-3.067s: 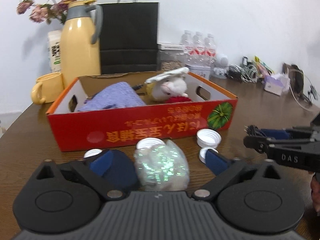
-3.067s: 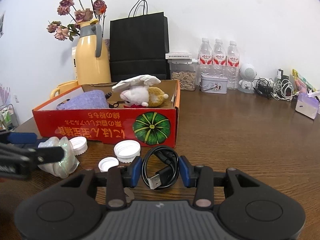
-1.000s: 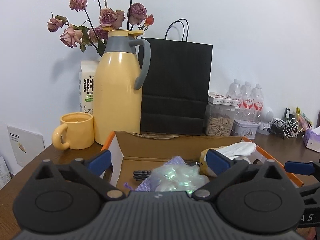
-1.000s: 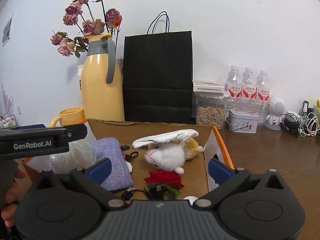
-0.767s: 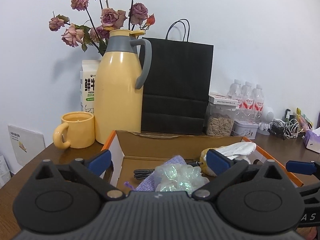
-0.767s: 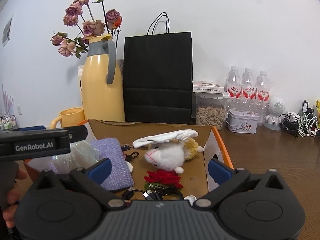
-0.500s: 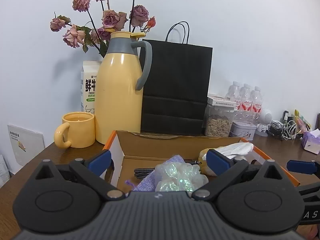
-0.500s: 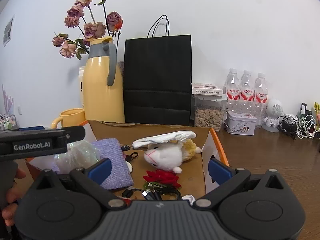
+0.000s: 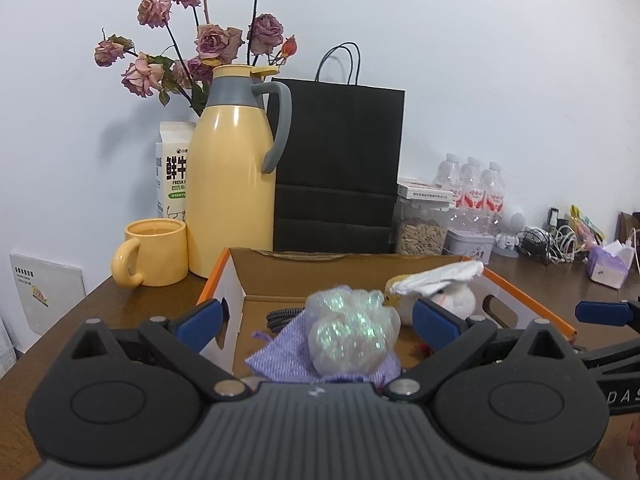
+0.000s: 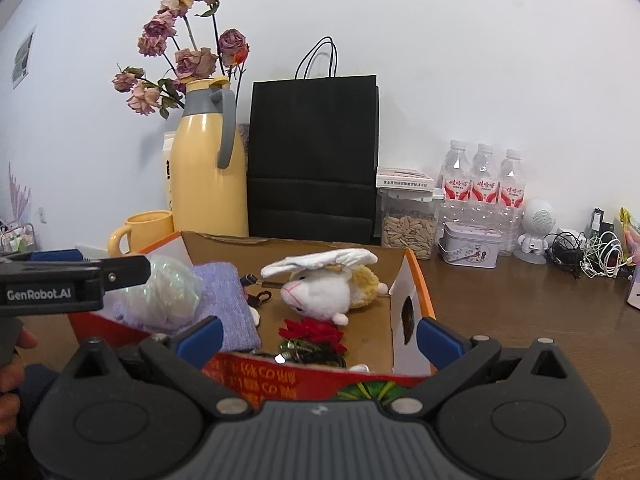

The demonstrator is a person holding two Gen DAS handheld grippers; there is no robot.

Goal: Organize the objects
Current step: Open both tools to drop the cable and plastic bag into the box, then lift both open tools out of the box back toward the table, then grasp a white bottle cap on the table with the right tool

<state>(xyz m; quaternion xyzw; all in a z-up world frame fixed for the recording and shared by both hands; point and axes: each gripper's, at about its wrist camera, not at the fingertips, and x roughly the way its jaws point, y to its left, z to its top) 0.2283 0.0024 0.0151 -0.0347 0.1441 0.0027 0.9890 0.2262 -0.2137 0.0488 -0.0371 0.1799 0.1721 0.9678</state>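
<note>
Behind the cardboard box I'm seeing a black bag; my left gripper and right gripper are both hanging spread wide, the iridescent bundle lying on a purple cloth.

Both wrist cameras are looking low across the table toward the back wall, hovering close over the cardboard box, which both views are sharing.

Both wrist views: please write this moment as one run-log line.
left tool: open, over box | right tool: open, empty | iridescent bag: on purple pouch in box | black cable: in box by red flower
</note>
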